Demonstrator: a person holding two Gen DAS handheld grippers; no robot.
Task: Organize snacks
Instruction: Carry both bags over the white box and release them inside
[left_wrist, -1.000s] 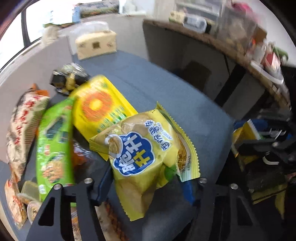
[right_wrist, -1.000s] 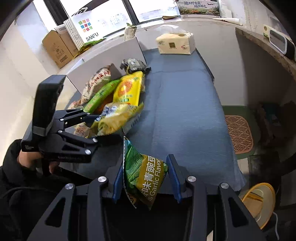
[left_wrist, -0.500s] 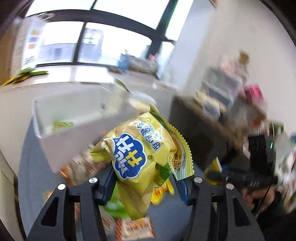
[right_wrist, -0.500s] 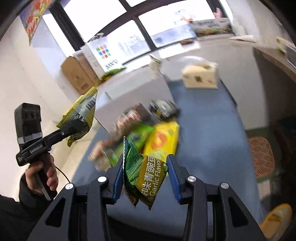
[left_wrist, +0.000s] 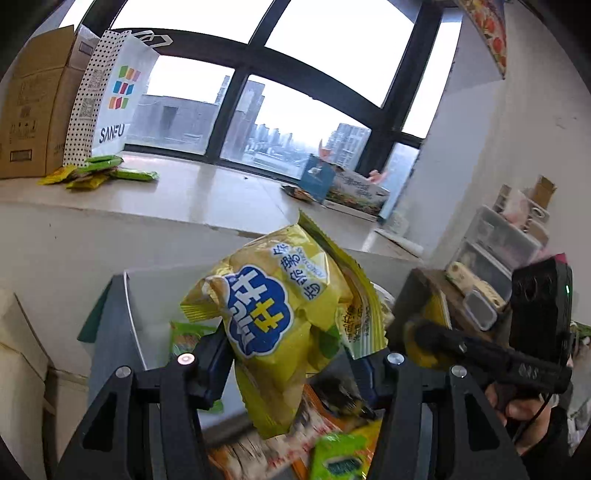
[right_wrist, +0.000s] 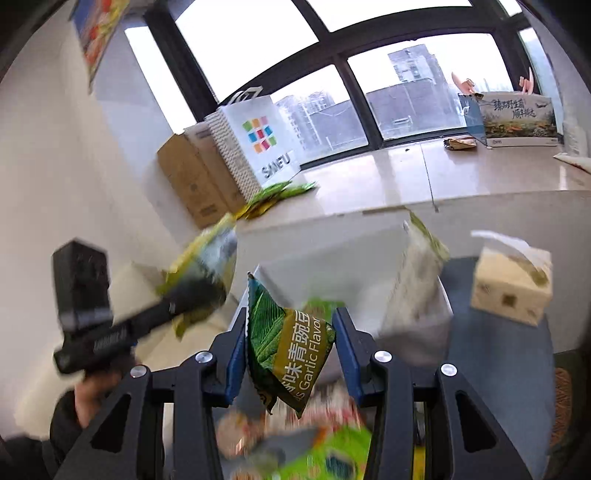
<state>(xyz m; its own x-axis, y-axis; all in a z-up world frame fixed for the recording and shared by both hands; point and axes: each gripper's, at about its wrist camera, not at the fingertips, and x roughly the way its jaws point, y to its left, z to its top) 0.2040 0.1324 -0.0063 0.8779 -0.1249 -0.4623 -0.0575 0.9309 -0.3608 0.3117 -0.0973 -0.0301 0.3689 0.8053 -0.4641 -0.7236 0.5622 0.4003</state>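
My left gripper (left_wrist: 291, 354) is shut on a yellow chip bag (left_wrist: 280, 325) with a blue logo, held up in the air above a white open box (left_wrist: 155, 299). A green packet (left_wrist: 188, 336) lies inside that box. My right gripper (right_wrist: 290, 343) is shut on a green garlic-flavour pea snack bag (right_wrist: 288, 343), also raised near the white box (right_wrist: 332, 258). More snack bags (left_wrist: 325, 454) lie blurred below on the table. The left gripper with its bag shows at the left of the right wrist view (right_wrist: 199, 280).
A cardboard box (left_wrist: 33, 110) and a white SANFU bag (left_wrist: 114, 96) stand on the windowsill with green packets (left_wrist: 99, 171). A tissue box (right_wrist: 513, 284) stands on the blue table at the right. A shelf with containers (left_wrist: 502, 243) is at the right.
Both grippers lifted their bags up off the table and tilted upward toward the white box and window. The snack pile dropped to the bottom of both views.
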